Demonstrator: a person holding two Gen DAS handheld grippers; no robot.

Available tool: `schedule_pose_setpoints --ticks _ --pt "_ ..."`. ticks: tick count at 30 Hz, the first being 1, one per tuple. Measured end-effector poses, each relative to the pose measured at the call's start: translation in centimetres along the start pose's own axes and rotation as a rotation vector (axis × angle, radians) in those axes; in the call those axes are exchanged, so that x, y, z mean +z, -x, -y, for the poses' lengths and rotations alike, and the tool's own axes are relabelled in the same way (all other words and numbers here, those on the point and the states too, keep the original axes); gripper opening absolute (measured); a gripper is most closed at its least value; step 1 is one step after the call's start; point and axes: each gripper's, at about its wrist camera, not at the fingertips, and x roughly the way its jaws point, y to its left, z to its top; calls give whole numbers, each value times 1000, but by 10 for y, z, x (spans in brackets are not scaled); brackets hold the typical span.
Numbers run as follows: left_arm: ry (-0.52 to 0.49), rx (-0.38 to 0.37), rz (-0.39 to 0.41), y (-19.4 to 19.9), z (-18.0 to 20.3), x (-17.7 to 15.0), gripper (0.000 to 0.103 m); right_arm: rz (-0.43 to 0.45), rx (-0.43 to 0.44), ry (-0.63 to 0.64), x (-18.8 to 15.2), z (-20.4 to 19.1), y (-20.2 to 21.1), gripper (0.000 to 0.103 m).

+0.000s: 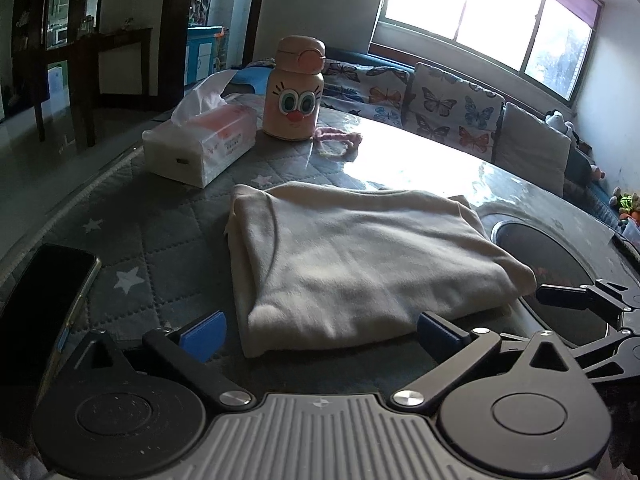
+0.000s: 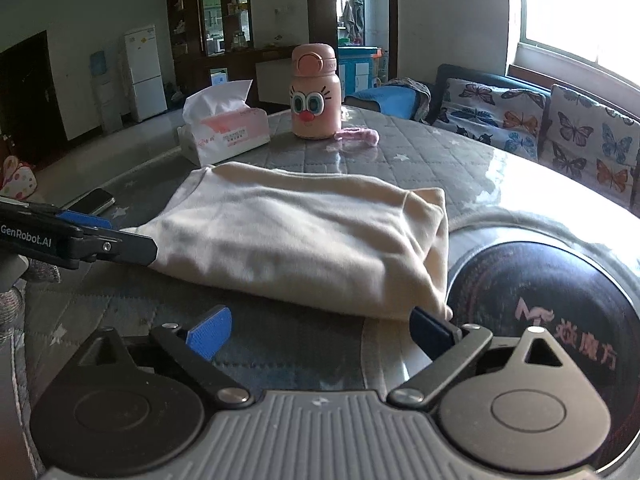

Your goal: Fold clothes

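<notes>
A cream garment (image 1: 360, 256) lies folded into a thick rectangle on the grey quilted table cover (image 1: 168, 240); it also shows in the right wrist view (image 2: 304, 236). My left gripper (image 1: 320, 332) is open and empty, its blue pads just short of the garment's near edge. My right gripper (image 2: 320, 332) is open and empty at the garment's near right corner. The left gripper's fingers (image 2: 120, 246) reach in from the left in the right wrist view, beside the garment's left edge. The right gripper's fingers (image 1: 580, 294) show at the right in the left wrist view.
A tissue box (image 1: 200, 144), a pink cartoon-face bottle (image 1: 294, 92) and a pink hair tie (image 1: 340, 140) stand beyond the garment. A phone (image 1: 44, 292) lies at the left. A dark round inset (image 2: 560, 312) sits at the right. A butterfly-pattern sofa (image 2: 560, 128) stands behind.
</notes>
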Motion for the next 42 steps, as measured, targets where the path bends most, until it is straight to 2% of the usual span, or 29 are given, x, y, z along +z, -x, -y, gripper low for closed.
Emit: schedule_pose_setpoints --ticks 6,18,42 --pt "-8 6 -5 2 6 -6 103 8 -1 -8 -6 -3 5 103" --pt "-28 18 -22 7 18 -16 103 26 -15 -12 -14 -5 15 103" --pt "-78 55 2 23 39 -30 103 35 -25 -29 -28 -14 27 103"
